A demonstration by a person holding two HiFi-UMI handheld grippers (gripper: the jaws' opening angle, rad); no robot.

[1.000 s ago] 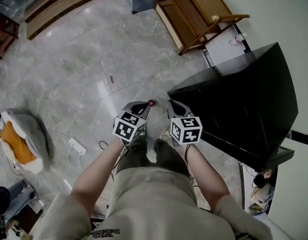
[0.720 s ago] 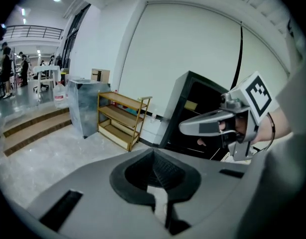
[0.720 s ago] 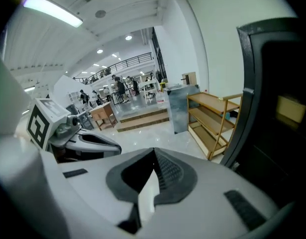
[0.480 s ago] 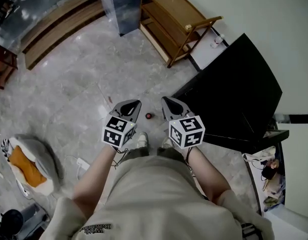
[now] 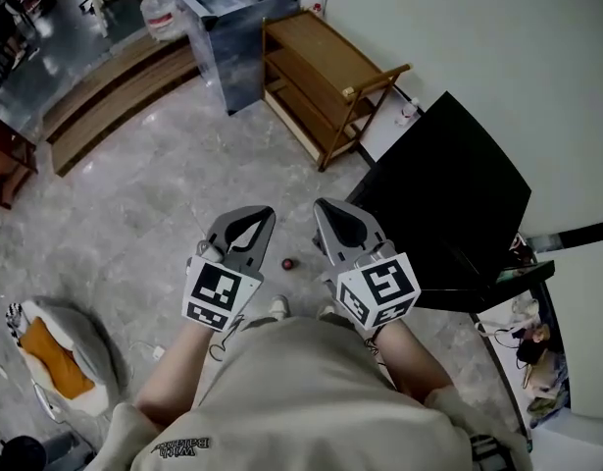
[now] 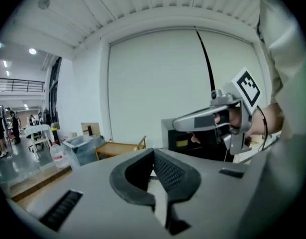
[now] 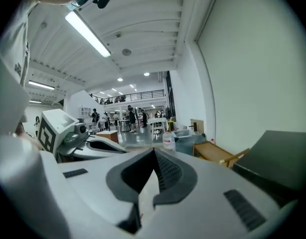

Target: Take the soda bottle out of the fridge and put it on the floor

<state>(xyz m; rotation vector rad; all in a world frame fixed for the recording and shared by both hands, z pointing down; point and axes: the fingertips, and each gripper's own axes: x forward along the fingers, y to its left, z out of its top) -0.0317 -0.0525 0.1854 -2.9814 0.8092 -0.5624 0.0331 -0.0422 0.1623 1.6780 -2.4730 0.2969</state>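
No soda bottle shows in any view. The black fridge stands at the right against the white wall, seen from above, door side hidden. My left gripper and right gripper are held side by side in front of the person's chest, above the grey floor, left of the fridge. Both are shut with nothing between the jaws. The left gripper view shows its own closed tips and the right gripper beside them. A small red object lies on the floor between the two grippers.
A wooden shelf rack stands beyond the fridge, with a grey bin and a large water bottle past it. A low wooden step runs along the far left. A pet bed with an orange cushion lies at the lower left.
The view has lifted toward the far wall and the grippers sit larger and higher in it. Both stay shut and empty. The red object now shows between them.
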